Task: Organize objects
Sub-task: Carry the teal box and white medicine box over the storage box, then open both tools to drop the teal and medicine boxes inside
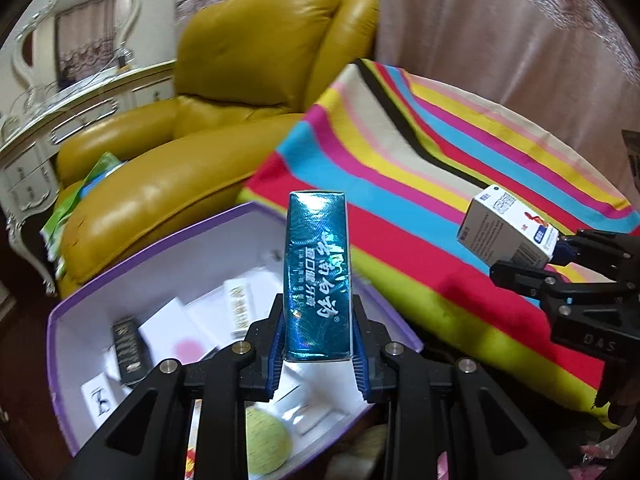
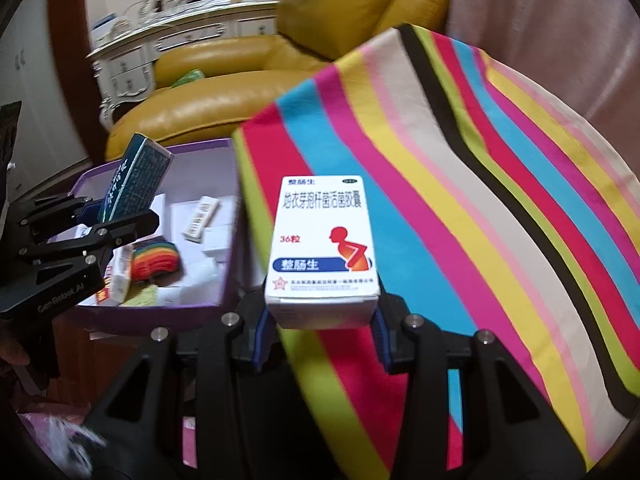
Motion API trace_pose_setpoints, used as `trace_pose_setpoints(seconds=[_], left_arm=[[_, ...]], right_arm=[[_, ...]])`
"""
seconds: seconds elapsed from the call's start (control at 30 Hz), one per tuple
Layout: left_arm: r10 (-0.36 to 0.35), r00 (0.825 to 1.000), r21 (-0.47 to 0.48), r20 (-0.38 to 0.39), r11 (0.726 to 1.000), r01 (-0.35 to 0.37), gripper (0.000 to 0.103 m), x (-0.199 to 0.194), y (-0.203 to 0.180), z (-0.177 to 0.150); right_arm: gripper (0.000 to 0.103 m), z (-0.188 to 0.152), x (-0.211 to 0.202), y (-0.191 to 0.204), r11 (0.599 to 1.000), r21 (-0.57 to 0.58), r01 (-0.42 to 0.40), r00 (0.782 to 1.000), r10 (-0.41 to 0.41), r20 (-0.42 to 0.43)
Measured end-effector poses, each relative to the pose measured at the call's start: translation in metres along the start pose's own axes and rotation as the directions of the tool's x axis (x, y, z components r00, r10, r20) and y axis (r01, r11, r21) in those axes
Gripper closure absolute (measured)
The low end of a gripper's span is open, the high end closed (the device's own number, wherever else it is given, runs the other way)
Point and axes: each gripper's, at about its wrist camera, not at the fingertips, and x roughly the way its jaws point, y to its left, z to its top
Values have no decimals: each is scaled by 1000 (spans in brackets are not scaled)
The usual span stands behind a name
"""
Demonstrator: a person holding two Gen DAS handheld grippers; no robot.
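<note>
My left gripper (image 1: 318,344) is shut on a shiny teal toothpaste box (image 1: 318,272) and holds it upright above the purple storage box (image 1: 80,296). It also shows in the right wrist view (image 2: 134,180). My right gripper (image 2: 322,320) is shut on a white medicine box (image 2: 322,240) with a red figure, held over the striped cloth (image 2: 460,200). That box shows at the right of the left wrist view (image 1: 506,228). The purple box (image 2: 224,296) holds several small cartons and a rainbow item (image 2: 156,262).
A mustard leather armchair (image 1: 224,120) stands behind the purple box, with green packets (image 1: 80,196) on its seat. A white ornate dresser (image 1: 48,120) is at far left. A pink curtain (image 1: 500,32) hangs behind the striped cloth (image 1: 440,184).
</note>
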Motion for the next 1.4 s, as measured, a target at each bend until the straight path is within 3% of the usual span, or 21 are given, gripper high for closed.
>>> trace_pose_setpoints(seconds=[0.2,0.37,0.77,1.23,1.27,1.33,1.4], left_arm=[[39,999,-48,-12,998,-40,73,-6,25,-11],[67,998,-73,-6,995,-67,73,-13,43,-14],[164,986,-188,-34,968,-168,73,-19,98,-29],[219,976,-230,0,950,-213,72,-39,117,-32],[226,974,-231,8,948,-218,69,-42,118,-31],[260,965,-243,14,937,-249,56,-48,121,-30],[309,951,-258,3,919,-298,31,-54,125,-29]], right_arm=[[58,14,8,37,995,-86,-53,999,52,-13],[58,31,22,70,979,-139,-149,988,143,-51],[58,56,53,156,936,-294,-195,979,167,-116],[55,59,55,178,925,-298,-235,971,206,-124],[51,60,55,179,926,-296,-234,971,207,-123],[34,60,54,178,931,-289,-221,974,194,-118],[29,61,54,173,939,-260,-225,973,201,-116]])
